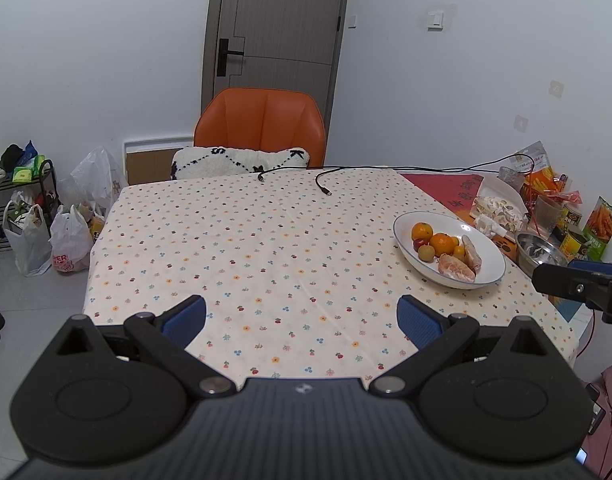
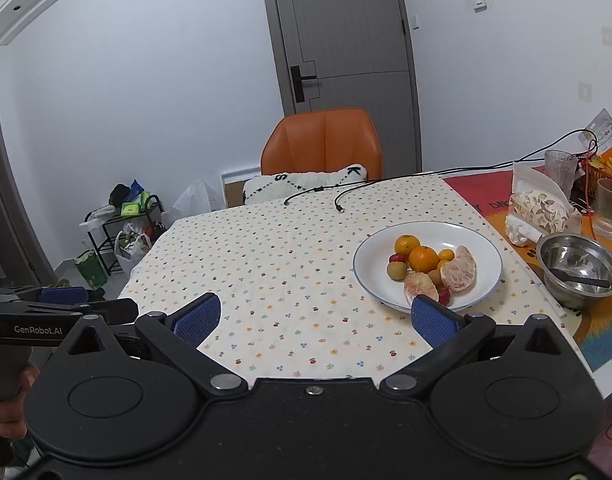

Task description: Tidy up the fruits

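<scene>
While both are held above the tablecloth (image 1: 266,248), the left gripper (image 1: 302,320) and right gripper (image 2: 313,316) are spread wide, empty; fruit (image 2: 423,259) is piled on the white plate (image 2: 481,240).

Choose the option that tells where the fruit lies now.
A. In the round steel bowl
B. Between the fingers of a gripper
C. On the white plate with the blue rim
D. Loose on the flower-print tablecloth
C: the oranges and peeled citrus pieces lie together on the white blue-rimmed plate; both grippers, left and right, are open and empty.
</scene>
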The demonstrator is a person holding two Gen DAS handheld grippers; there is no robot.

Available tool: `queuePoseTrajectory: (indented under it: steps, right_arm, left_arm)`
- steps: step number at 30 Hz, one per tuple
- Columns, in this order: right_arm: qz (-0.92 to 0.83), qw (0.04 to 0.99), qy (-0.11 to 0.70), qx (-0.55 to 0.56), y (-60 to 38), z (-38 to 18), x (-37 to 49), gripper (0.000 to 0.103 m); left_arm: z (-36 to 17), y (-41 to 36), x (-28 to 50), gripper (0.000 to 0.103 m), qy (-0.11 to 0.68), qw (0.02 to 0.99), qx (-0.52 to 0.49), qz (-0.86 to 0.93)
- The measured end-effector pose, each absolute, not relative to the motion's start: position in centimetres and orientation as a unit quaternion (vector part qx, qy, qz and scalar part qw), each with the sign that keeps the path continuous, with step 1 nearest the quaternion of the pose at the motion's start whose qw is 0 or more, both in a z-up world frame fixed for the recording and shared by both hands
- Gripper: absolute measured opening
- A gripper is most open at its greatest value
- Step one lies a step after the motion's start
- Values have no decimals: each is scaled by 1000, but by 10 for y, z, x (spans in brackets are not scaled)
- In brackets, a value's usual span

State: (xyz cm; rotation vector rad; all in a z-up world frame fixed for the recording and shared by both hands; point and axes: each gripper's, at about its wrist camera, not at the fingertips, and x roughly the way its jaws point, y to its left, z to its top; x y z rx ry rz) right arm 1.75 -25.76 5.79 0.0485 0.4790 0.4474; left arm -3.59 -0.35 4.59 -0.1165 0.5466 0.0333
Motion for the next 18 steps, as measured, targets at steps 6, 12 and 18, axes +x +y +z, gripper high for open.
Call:
queuePoseTrajectory:
  steps: [6,12,18]
  right_arm:
    - [220,947,235,24,-258,58,18,103]
    - [220,946,235,24,-258,57,18,103]
    - [220,946,235,23,-258,57,18,103]
  left_arm:
    - [46,-3,-36,101,270,961,-58,17]
    - [44,-3,-36,101,271,961,-58,16]
    - [44,-4,-36,101,271,961,-58,15]
